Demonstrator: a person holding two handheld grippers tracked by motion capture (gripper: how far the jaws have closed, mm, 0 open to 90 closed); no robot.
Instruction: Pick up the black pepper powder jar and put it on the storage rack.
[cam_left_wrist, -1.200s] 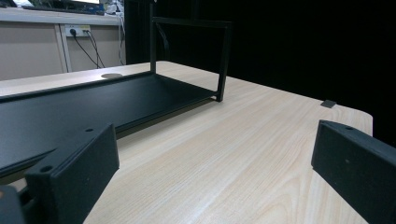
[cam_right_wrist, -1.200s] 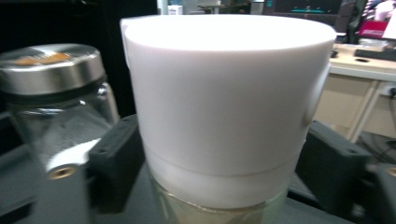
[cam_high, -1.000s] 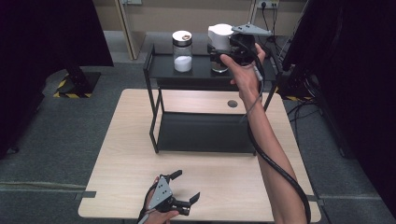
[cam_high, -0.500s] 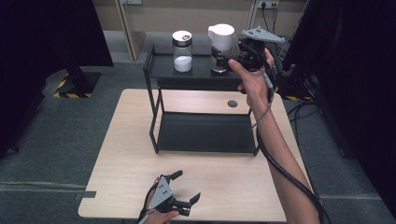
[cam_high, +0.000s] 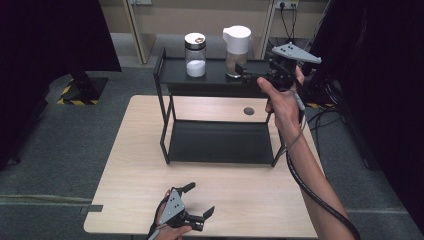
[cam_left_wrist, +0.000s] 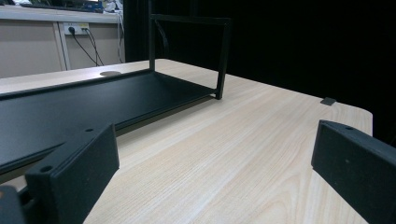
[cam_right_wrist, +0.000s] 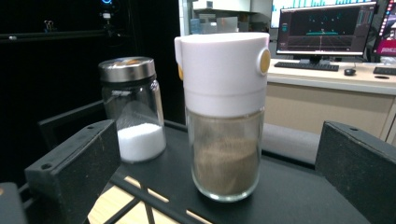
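Two jars stood on the rack's (cam_high: 170, 75) top shelf, the salt jar (cam_high: 195, 54) left of the white-capped jar (cam_high: 236, 51), my left gripper (cam_high: 196, 204) resting open while my right gripper (cam_high: 250, 76) had just opened and drawn back, so placing looked finished.

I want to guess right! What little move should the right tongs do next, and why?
Probably pull back from the shelf. The right tongs have just been opening, and their pads stand apart from the white-capped jar, which stands upright on the shelf beside the salt jar. It looks placed.
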